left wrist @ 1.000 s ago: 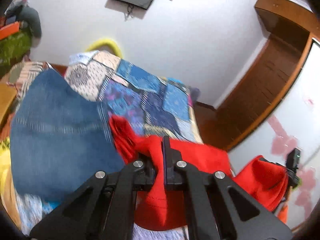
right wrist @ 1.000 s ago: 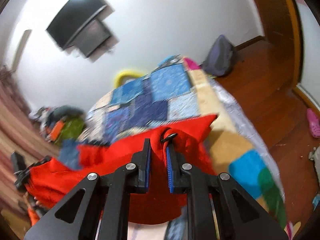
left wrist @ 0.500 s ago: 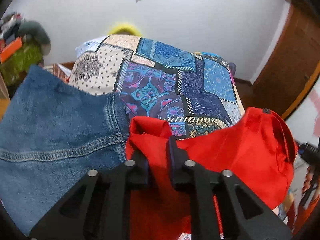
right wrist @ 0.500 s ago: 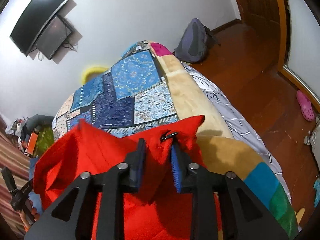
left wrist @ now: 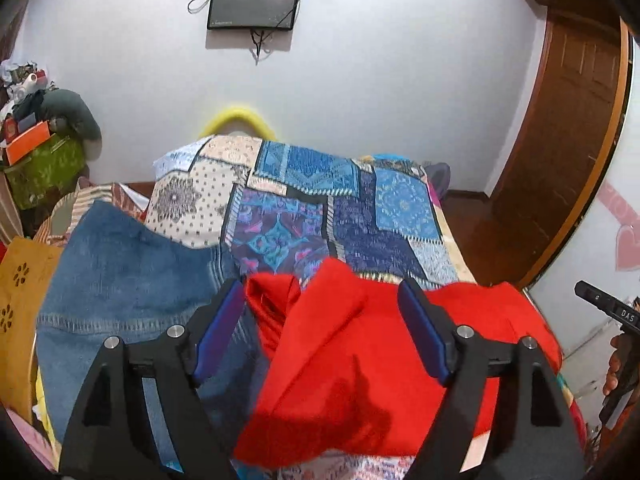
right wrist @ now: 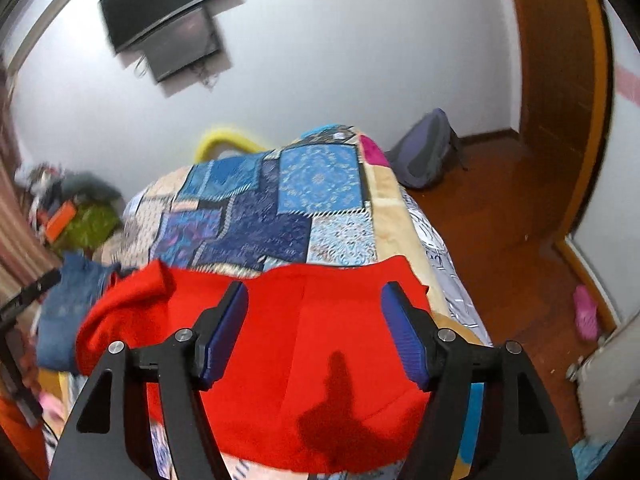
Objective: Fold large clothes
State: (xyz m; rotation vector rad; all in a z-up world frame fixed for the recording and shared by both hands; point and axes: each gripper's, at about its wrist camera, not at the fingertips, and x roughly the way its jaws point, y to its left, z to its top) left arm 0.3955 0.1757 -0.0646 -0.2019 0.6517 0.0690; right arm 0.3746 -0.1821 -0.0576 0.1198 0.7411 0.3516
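A red garment (left wrist: 360, 360) (right wrist: 304, 360) lies spread on the near end of a bed with a patchwork cover (left wrist: 304, 208) (right wrist: 280, 216). Its left top corner is rumpled (left wrist: 276, 300). My left gripper (left wrist: 320, 308) hovers over that left part, jaws opening, blue pads wide apart and clear of the cloth. My right gripper (right wrist: 314, 304) is above the right part of the red garment, jaws opening too, nothing pressed between the pads. Blue jeans (left wrist: 132, 280) (right wrist: 68, 296) lie beside the red garment on the left.
A screen (left wrist: 254, 2) hangs on the white wall beyond the bed. A cluttered pile with a green bag (left wrist: 44, 160) is at the far left. A grey backpack (right wrist: 428, 152) and a pink shoe (right wrist: 584, 312) are on the wooden floor at the right, near a wooden door (left wrist: 560, 152).
Both grippers were shut on the top corners of the red garment; they let go and their jaws stand wide. The garment dropped flat onto the bed, and both views tilted down toward it.
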